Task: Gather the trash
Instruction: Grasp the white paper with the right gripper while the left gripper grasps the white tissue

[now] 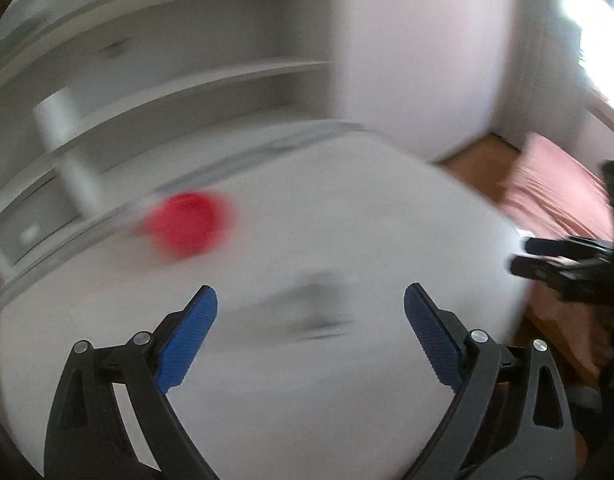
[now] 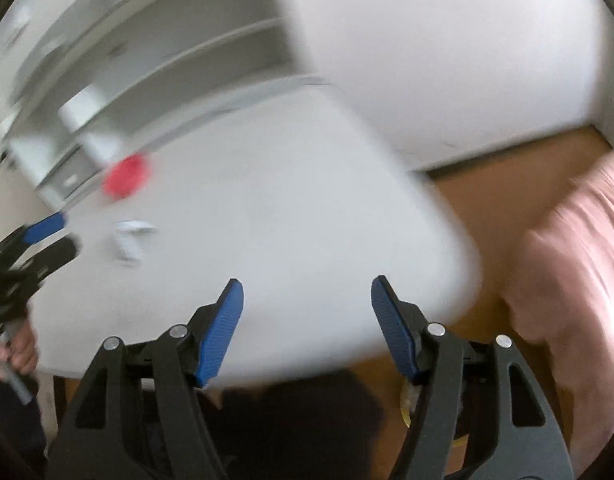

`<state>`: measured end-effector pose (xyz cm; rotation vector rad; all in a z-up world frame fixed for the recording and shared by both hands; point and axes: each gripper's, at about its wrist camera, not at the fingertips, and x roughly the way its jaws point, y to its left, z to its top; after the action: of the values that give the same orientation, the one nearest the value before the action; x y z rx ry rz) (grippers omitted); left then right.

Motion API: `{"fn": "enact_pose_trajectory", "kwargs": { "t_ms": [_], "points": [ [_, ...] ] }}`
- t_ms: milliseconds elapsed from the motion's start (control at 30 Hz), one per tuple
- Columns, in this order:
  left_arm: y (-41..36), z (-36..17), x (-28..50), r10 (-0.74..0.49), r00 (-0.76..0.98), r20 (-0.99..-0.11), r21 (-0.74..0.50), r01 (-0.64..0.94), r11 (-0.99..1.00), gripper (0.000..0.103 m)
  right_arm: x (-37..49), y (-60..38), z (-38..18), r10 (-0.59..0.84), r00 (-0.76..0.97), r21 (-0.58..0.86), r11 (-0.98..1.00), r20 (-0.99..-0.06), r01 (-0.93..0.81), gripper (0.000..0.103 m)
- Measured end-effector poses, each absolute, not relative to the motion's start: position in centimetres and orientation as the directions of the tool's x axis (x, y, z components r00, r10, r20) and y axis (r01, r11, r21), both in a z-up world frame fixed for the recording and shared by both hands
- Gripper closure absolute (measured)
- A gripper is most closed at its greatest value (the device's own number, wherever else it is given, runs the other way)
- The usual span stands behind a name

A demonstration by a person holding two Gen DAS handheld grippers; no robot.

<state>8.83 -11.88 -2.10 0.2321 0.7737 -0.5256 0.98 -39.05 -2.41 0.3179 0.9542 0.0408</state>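
Both views are smeared by motion blur, so small details are hard to read. The left gripper (image 1: 310, 300) hangs over a white counter (image 1: 347, 208) with its blue-padded fingers (image 1: 189, 340) spread wide apart and nothing between them. Just beyond the gap, lying on the counter and not touching either pad, is a pale crumpled scrap (image 1: 311, 304), blurred to a grey smudge in this view; it looks like a piece of paper trash, though its exact kind cannot be told. Farther off, toward the far left edge of the counter, sits a red round container (image 1: 187, 224), well apart from the fingers.

The right gripper (image 2: 307, 292) also has its fingers (image 2: 221, 336) apart, less widely, and empty. It points down over the near right part of the counter (image 2: 287, 200), close to the edge, with the wooden floor (image 2: 507, 184) showing beyond. From this side the crumpled scrap (image 2: 129, 240) lies well to the left of the right fingers, much nearer the left gripper (image 2: 63, 236), whose tips come in from the left edge just beside it. The red container (image 2: 125, 176) stands behind the scrap, near white shelves (image 2: 167, 60). A pink bedcover (image 2: 579, 272) fills the right side.
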Motion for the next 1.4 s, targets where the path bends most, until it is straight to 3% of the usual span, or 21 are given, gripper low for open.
{"fn": "enact_pose_trajectory", "kwargs": {
  "t_ms": [167, 400, 500, 567, 633, 867, 1167, 1233, 1300, 1333, 1400],
  "points": [
    [-3.3, -2.5, 13.4, -0.233, 0.647, -0.726, 0.012, 0.351, 0.936, 0.011, 7.5, -30.9, -2.3, 0.262, 0.532, 0.272, 0.96, -0.805, -0.061, 0.039],
    [1.7, -3.5, 16.4, -0.22, 0.634, -0.741, -0.045, 0.28, 0.959, 0.011, 12.1, -25.3, -3.9, 0.257, 0.483, 0.219, 0.966, -0.837, -0.135, 0.039],
    [1.6, -3.8, 18.1, -0.233, 0.627, -0.744, -0.048, 0.297, 0.954, 0.011, 13.3, -24.4, -4.5, 0.226, 0.479, 0.182, 0.974, -0.848, -0.138, 0.05],
    [1.1, -4.4, 19.6, -0.237, 0.626, -0.743, -0.046, 0.305, 0.951, 0.011, 13.7, -24.0, -4.5, 0.209, 0.479, 0.161, 0.977, -0.852, -0.139, 0.071],
    [0.2, -4.5, 21.7, -0.252, 0.62, -0.743, -0.05, 0.324, 0.945, 0.011, 13.7, -23.9, -4.5, 0.207, 0.487, 0.162, 0.978, -0.848, -0.134, 0.075],
    [-4.1, -4.5, 27.4, -0.312, 0.587, -0.747, -0.071, 0.397, 0.915, 0.011, 14.1, -24.5, -4.0, 0.218, 0.494, 0.169, 0.975, -0.842, -0.143, 0.076],
    [-5.4, -6.8, 31.2, -0.279, 0.559, -0.781, -0.076, 0.358, 0.931, 0.013, 14.3, -24.9, -4.2, 0.229, 0.49, 0.174, 0.973, -0.841, -0.154, 0.076],
    [-5.1, -6.9, 31.4, -0.298, 0.556, -0.776, -0.108, 0.349, 0.931, 0.019, 14.3, -25.0, -4.2, 0.233, 0.491, 0.179, 0.972, -0.84, -0.155, 0.076],
    [-4.9, -7.1, 31.7, -0.341, 0.521, -0.782, -0.162, 0.358, 0.92, 0.036, 14.2, -25.1, -4.2, 0.238, 0.492, 0.184, 0.97, -0.838, -0.156, 0.076],
    [-5.0, -7.1, 31.7, -0.354, 0.508, -0.785, -0.178, 0.362, 0.915, 0.037, 14.2, -25.1, -4.3, 0.239, 0.492, 0.185, 0.97, -0.837, -0.156, 0.076],
    [-5.4, -6.9, 31.4, -0.338, 0.517, -0.786, -0.151, 0.37, 0.917, 0.048, 14.0, -25.4, -4.2, 0.242, 0.495, 0.191, 0.97, -0.834, -0.153, 0.076]
  ]
}}
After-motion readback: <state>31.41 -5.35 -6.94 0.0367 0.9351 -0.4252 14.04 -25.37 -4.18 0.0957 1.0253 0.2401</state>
